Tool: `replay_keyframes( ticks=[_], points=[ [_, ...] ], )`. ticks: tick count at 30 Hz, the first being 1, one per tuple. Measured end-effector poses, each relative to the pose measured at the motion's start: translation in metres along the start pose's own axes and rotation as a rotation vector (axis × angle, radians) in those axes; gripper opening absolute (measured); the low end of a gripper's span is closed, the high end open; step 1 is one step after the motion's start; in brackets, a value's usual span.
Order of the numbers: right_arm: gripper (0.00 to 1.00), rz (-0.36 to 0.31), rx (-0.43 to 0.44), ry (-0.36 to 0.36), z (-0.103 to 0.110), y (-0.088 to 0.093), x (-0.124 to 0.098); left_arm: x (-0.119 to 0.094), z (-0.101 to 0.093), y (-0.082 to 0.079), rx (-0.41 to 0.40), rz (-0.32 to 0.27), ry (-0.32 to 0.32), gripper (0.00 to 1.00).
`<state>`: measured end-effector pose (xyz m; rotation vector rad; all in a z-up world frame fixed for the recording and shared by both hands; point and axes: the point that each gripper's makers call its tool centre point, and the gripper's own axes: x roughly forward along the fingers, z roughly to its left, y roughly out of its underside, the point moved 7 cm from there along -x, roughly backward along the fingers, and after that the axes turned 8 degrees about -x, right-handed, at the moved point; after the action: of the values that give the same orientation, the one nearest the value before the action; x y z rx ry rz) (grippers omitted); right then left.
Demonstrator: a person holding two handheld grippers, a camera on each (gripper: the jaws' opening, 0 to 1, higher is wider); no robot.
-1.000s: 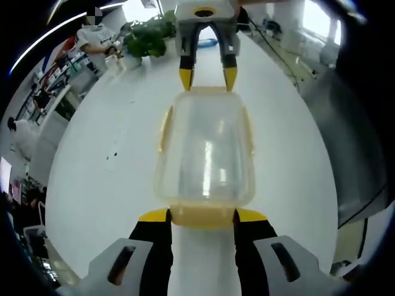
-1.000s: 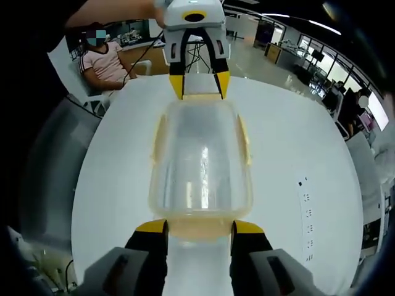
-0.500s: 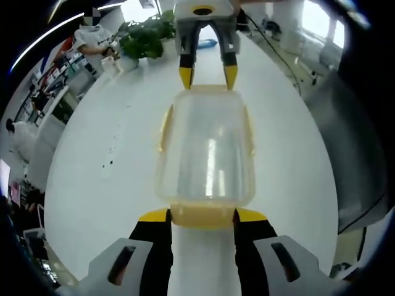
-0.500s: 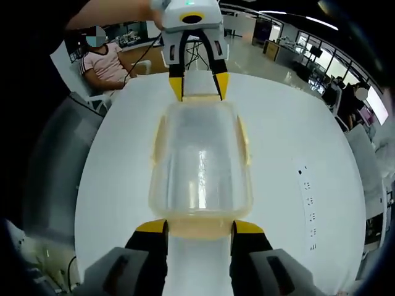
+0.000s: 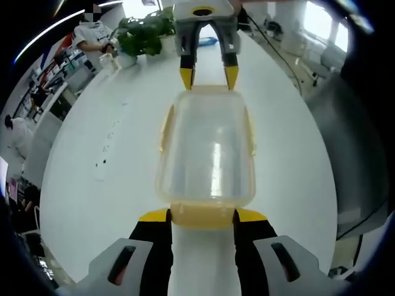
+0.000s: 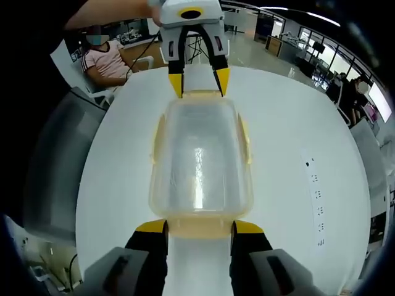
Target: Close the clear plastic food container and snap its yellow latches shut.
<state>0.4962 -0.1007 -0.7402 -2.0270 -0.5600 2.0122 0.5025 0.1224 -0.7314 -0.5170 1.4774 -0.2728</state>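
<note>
Squarely in the middle of the round white table [image 5: 92, 154] lies the clear rectangular plastic food container [image 5: 207, 148] with its lid on, and each short end points at one gripper. Its yellow end latch [image 5: 202, 216] sits between the black, yellow-tipped jaws of the left gripper [image 5: 202, 215], which stand spread to the latch's width and flank its sides. At the far end the right gripper [image 5: 209, 75] comes in from the top of the left gripper view, its yellow tips just at the container's far edge.

From the right gripper view the arrangement mirrors: the right gripper [image 6: 199, 227] brackets the near yellow latch [image 6: 199, 228] with parted jaws, and the left gripper [image 6: 198, 82] meets the opposite end. Yellow side latches [image 5: 165, 126] run along both long edges (whether they are fully snapped, I cannot tell).

Beyond the table stand a potted green plant [image 5: 143, 34] and a seated person in a pink top [image 6: 105, 61].
</note>
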Motion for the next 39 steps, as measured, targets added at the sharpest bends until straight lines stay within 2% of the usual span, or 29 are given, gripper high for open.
replay_keyframes(
  ticks=[20,27,31,39],
  points=[
    [0.37,0.008,0.022,-0.054,-0.001,0.012,0.022,0.024,0.005,0.013,-0.014,0.008,0.026,0.36],
    [0.37,0.019,-0.007,-0.017,-0.002,0.012,0.024,0.025,0.006,0.014,-0.016,-0.015,0.024,0.36],
    [0.37,-0.001,-0.011,0.029,0.001,0.015,0.025,0.025,0.005,0.016,-0.003,-0.027,0.009,0.36],
    [0.37,-0.023,-0.015,0.047,0.001,0.016,0.025,0.026,0.003,0.02,-0.013,-0.069,-0.015,0.36]
  ],
)
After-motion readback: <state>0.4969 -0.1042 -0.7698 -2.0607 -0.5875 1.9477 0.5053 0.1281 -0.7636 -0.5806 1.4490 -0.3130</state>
